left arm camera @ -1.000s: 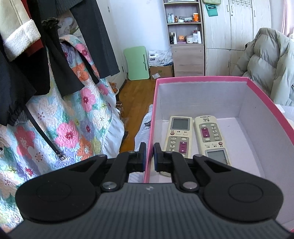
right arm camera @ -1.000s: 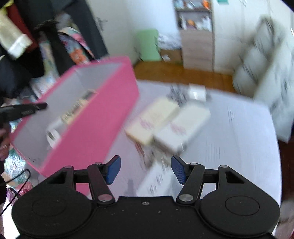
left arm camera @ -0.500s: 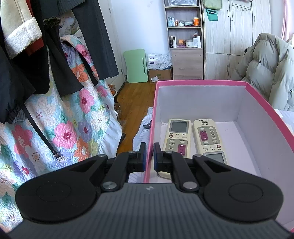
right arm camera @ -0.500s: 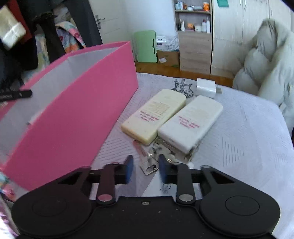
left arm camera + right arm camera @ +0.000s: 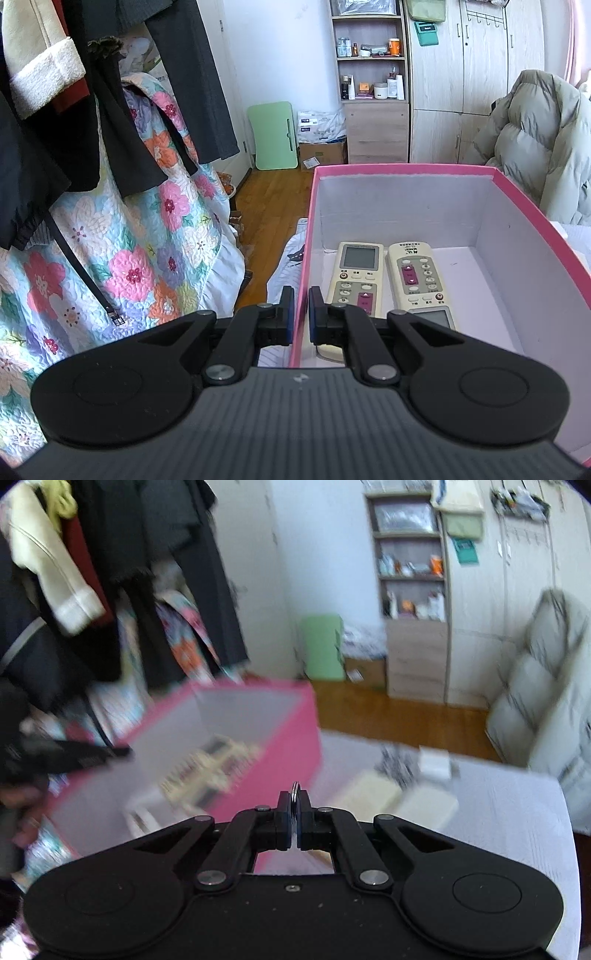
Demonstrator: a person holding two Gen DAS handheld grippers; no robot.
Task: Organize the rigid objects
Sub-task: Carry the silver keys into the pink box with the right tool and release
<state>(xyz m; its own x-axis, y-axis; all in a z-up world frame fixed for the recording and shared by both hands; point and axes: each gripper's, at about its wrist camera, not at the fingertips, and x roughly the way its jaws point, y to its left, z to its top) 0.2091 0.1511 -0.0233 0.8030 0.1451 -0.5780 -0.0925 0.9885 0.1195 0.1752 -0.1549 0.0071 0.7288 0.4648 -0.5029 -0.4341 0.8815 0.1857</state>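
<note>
My left gripper (image 5: 301, 295) is shut on the near left wall of the pink box (image 5: 406, 170), one finger outside and one inside. Two cream remotes (image 5: 356, 273) (image 5: 417, 275) lie side by side, face up, on the box floor. In the blurred right wrist view, my right gripper (image 5: 294, 801) is shut on a metal key ring (image 5: 295, 788) that pokes up between the pads, raised above the white tabletop (image 5: 517, 812). The pink box (image 5: 280, 738) is ahead and to the left. Two more cream remotes (image 5: 369, 790) (image 5: 428, 805) lie on the table beyond.
A white charger block (image 5: 434, 762) sits at the table's far edge. Dark clothes (image 5: 110, 110) and a floral quilt (image 5: 129, 258) hang at left. A grey puffer jacket (image 5: 535, 147) is at right, with a shelf unit (image 5: 369, 74) and a green board (image 5: 273, 136) behind.
My right gripper closed on the keys on the table, then rose with them and swung toward the pink box. The left gripper kept its hold on the box wall.
</note>
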